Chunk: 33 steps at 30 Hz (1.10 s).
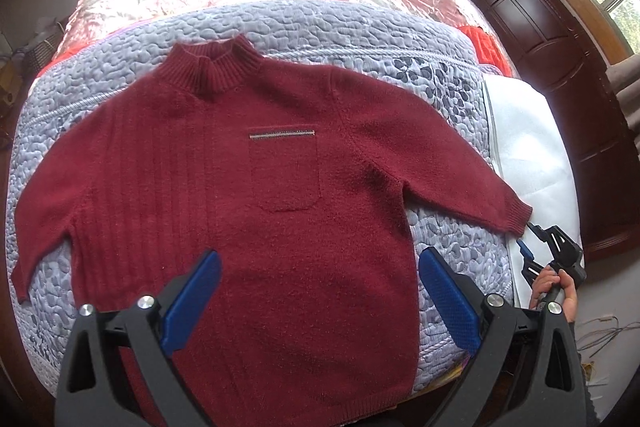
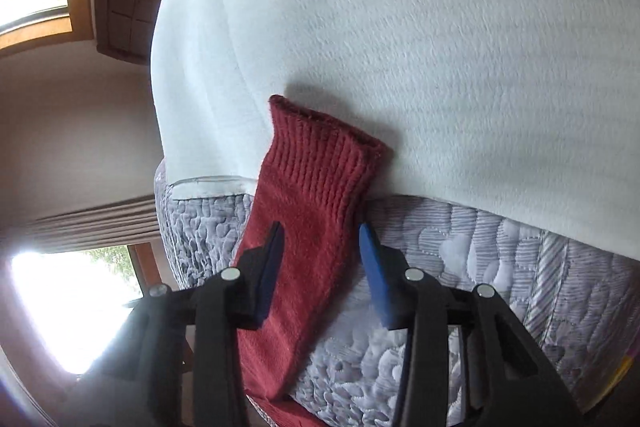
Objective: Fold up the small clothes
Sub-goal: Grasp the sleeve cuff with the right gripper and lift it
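Where the quilt (image 1: 320, 27) covers the bed, the sweater (image 1: 248, 187) lies flat.

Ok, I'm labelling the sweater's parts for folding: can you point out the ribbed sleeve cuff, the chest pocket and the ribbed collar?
Ribbed dark red sleeve cuff (image 2: 320, 155): right wrist view, middle of the ribbing.
Dark red knit chest pocket (image 1: 285, 171): left wrist view, centre of the patch.
Ribbed dark red knit collar (image 1: 218, 65): left wrist view, front of the neckband.

The left gripper (image 1: 320, 267) covers part of the sweater (image 1: 256, 187) hem; the right wrist view shows only its sleeve (image 2: 304, 219); windows are blown out.
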Motion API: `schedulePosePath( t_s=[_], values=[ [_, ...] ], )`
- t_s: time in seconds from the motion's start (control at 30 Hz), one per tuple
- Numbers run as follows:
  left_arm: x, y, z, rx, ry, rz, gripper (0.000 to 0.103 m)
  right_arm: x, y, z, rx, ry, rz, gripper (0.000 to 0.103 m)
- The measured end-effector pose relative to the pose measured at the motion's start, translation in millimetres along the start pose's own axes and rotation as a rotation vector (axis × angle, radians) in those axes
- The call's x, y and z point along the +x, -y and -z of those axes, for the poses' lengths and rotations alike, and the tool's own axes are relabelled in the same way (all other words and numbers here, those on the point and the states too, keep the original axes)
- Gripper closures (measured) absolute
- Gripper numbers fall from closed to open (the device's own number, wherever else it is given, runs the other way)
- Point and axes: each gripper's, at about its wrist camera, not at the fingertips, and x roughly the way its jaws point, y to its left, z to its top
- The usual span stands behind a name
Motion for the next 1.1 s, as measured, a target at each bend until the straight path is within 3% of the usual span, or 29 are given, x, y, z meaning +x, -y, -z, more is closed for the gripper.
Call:
schedulePosePath(
  t_s=[0.27, 0.47, 0.57, 0.63, 0.73, 1.1],
  values=[
    [16, -1, 10, 0.011, -0.033, -0.030, 0.004, 32, 9, -7, -0.016, -0.005, 0.028, 0.063],
    [18, -11, 21, -0.008, -0.045, -0.052, 0.004, 34, 10, -12, -0.022, 0.012, 0.010, 0.060],
    [18, -15, 26, -0.016, -0.050, -0.058, 0.004, 33, 7, -10, -0.040, 0.008, -0.003, 0.072],
    [18, -17, 29, -0.020, -0.053, -0.060, 0.004, 31, 7, -9, -0.057, 0.012, 0.000, 0.074],
    [17, -21, 33, -0.024, -0.056, -0.066, 0.004, 28, 9, -9, -0.060, 0.008, -0.015, 0.089],
    [6, -33, 40, -0.065, -0.043, -0.068, 0.004, -1, -34, -5, -0.163, 0.035, -0.059, 0.093]
  ],
)
